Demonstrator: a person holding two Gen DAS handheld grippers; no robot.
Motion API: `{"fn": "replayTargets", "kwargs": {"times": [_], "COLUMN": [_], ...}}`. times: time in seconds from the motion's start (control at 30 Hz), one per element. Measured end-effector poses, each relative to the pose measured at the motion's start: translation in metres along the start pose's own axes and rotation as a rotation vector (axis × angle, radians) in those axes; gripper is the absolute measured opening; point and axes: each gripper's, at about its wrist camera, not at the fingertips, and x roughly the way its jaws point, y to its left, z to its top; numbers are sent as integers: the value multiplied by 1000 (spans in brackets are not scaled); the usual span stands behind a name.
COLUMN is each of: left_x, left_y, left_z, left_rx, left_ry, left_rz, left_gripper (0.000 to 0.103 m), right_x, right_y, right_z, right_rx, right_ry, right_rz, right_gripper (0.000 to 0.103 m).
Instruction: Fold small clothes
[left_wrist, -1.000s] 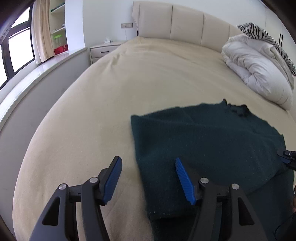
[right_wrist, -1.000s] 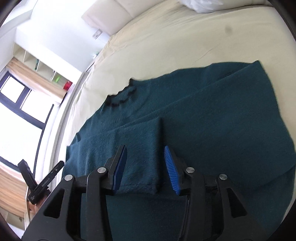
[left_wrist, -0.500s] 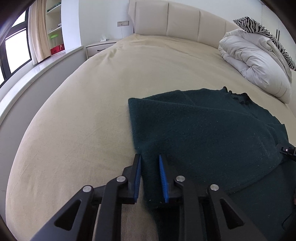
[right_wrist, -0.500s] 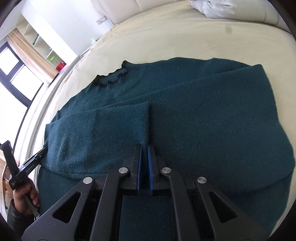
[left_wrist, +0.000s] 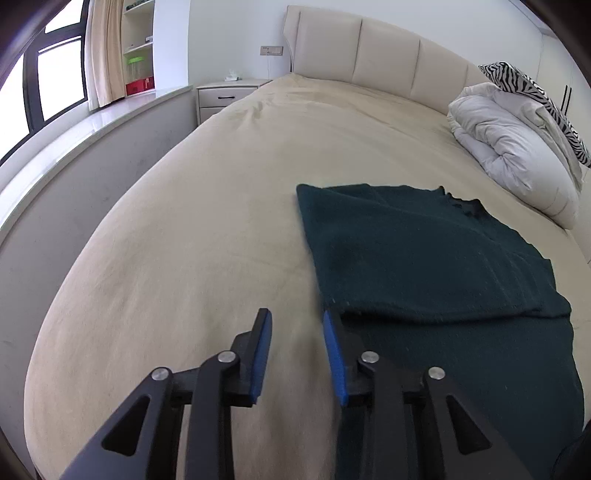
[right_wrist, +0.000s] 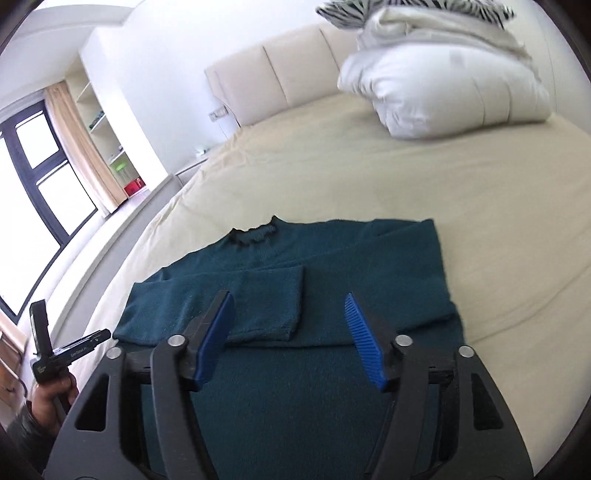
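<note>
The dark green sweater (right_wrist: 332, 280) lies flat on the bed (left_wrist: 229, 192), with its neck hole toward the headboard (left_wrist: 369, 59). Both sleeves are folded in across the front, so the sides look neat and straight. The bottom part near the camera is not folded up yet. I think the job is about half done: the sweater has to be folded the other way to make a small square.

The left gripper (left_wrist: 297, 354) sits at the sweater's left edge. Its jaws have just been opening, they stand a little apart, and nothing is between them, only the sheet below. The right gripper (right_wrist: 290, 336) is above the middle of the sweater. Its jaws have just been opening too, they stand wide apart and hold nothing.

The bed has a smooth cream sheet. A puffy white duvet (right_wrist: 443, 85) is piled in the far corner with a zebra-striped pillow (left_wrist: 535, 92) on top. By the bed are a small night table (left_wrist: 225, 96), a long window ledge (left_wrist: 85, 125), a big window (right_wrist: 33, 162) with a curtain (right_wrist: 85, 147), and shelves (left_wrist: 138, 44).
</note>
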Motion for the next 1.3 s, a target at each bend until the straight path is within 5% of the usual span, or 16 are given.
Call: {"fn": "replayTargets", "kwargs": {"times": [0.13, 0.23, 0.43, 0.6, 0.77, 1.3], "left_x": [-34, -56, -86, -98, -92, -82], "left_y": [3, 9, 28, 31, 25, 15], "left_z": [-32, -61, -120, -143, -150, -160], "left_rx": [-7, -7, -44, -29, -9, 21], "left_ry": [15, 71, 228, 317, 387, 469], "left_rz": [-110, -179, -299, -372, -401, -441], "left_gripper": [69, 70, 70, 70, 67, 36], "right_x": [-45, -73, -108, -128, -137, -119], "right_y": [-5, -22, -64, -96, -116, -143], "right_z": [-11, -21, -62, -93, -107, -141], "right_rx": [-20, -2, 42, 123, 157, 172], "right_ry": [-45, -7, 213, 298, 356, 667], "right_rz": [-11, 30, 183, 250, 260, 120], "right_gripper": [81, 82, 82, 82, 81, 69]}}
